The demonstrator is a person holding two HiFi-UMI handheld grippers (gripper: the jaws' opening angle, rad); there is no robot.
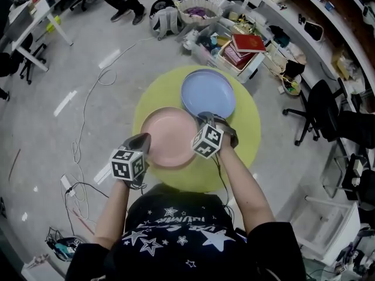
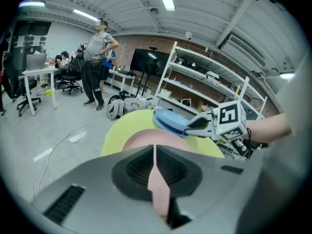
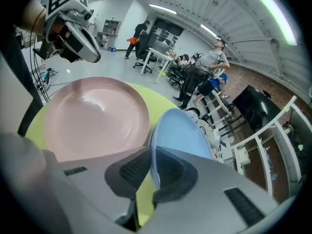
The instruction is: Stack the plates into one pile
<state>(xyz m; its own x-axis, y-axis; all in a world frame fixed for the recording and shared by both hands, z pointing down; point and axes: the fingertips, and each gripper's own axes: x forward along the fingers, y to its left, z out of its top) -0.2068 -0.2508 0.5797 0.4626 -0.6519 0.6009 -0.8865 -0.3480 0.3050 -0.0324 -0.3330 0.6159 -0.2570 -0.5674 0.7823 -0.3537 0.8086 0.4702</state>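
Left gripper [image 1: 142,140]: jaws clamped on the left rim of the pink plate [image 1: 170,136], which lies flat near the middle of the round yellow table [image 1: 249,127]. Right gripper [image 1: 205,120]: jaws clamped on the near rim of the blue plate [image 1: 208,92], which sits just beyond the pink one, with its near edge overlapping the pink rim. The blue plate appears tilted up at the gripped side; whether its far edge rests on the table cannot be confirmed.

Step in hand, as judged: bring the blue plate onto the pink plate.
- Steady the pink plate with the left gripper.
- Raise the blue rim clear of the pink rim before moving across.
- Lower it level and centred, and release only once it is seated.

Clearances: the pink plate lies close to the table's left edge. Bare table remains on the right. The grippers face each other across the pink plate, so keep them apart.
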